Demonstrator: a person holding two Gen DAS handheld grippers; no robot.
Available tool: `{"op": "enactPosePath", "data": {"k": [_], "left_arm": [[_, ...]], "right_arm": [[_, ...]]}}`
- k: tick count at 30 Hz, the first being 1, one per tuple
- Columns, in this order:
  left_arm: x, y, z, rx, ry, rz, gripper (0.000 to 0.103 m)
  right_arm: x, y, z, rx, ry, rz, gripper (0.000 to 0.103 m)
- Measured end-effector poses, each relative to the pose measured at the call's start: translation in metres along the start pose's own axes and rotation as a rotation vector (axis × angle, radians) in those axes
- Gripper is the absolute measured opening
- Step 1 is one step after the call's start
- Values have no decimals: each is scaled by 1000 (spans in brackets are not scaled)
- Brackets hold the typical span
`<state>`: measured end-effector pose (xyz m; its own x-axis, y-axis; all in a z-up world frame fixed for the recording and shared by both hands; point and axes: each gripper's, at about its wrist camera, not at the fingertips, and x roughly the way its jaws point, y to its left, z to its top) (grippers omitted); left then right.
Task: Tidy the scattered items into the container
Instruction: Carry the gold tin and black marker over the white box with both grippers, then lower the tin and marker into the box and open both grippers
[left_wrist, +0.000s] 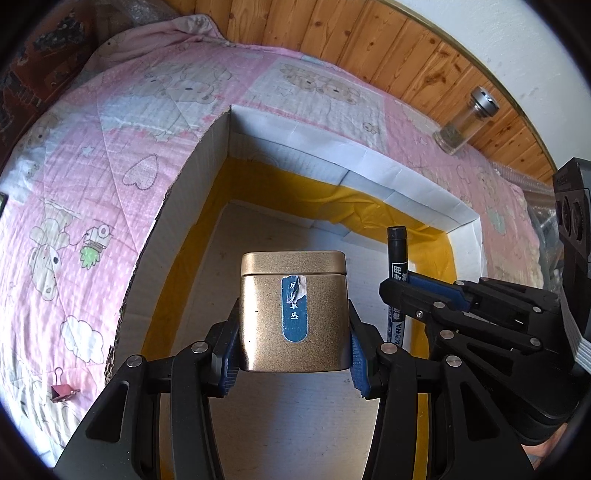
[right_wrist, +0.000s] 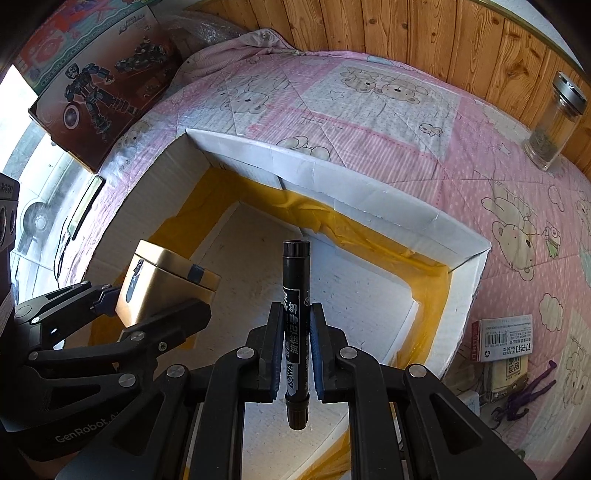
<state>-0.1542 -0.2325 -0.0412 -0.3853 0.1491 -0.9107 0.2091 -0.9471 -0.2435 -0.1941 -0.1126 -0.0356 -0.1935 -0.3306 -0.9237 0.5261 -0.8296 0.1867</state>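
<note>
My left gripper (left_wrist: 293, 349) is closed on a square gold metal tin with a blue label (left_wrist: 293, 312), its 2 blue-padded fingers (left_wrist: 227, 354) pressing the tin's left and right sides, and the tin hangs lid-up over the floor of the box. My right gripper (right_wrist: 293, 352) is clamped on a black marker pen with white lettering (right_wrist: 295, 325), gripped around its middle so that the capped end points away from me and the other end sticks back between the fingers. From the left wrist view that gripper and pen sit just to the right of the tin, also above the box interior. Below both is the open white cardboard box with yellow tape along its inner seams (left_wrist: 369, 173), and I see nothing lying on the bare part of its floor. The box rests on a pink quilted bedspread printed with bears (left_wrist: 92, 177). On the spread left of the box lies a small pink binder clip (left_wrist: 62, 391); to the right of the box are a white staples carton (right_wrist: 504, 336) and a purple figure-shaped item (right_wrist: 528, 395). Farther back stands a clear glass jar with a silver lid (right_wrist: 557, 122) near the wooden wall panelling (right_wrist: 406, 33), and a toy robot box (right_wrist: 96, 81) leans at the far left.
</note>
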Motion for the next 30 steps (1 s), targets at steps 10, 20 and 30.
{"op": "enactPosePath", "data": {"k": [10,20,30], "left_arm": [[20,6,9,-6,30,17,50],[51,13,13,-17,69,-17,50],[80,10,13,67,150,3,50]], "right_arm": [[16,0,13,2,64,-42,15],[32,-2,25,-16,108,-126,15],[45,9,31,-77,181,-181,15]]}}
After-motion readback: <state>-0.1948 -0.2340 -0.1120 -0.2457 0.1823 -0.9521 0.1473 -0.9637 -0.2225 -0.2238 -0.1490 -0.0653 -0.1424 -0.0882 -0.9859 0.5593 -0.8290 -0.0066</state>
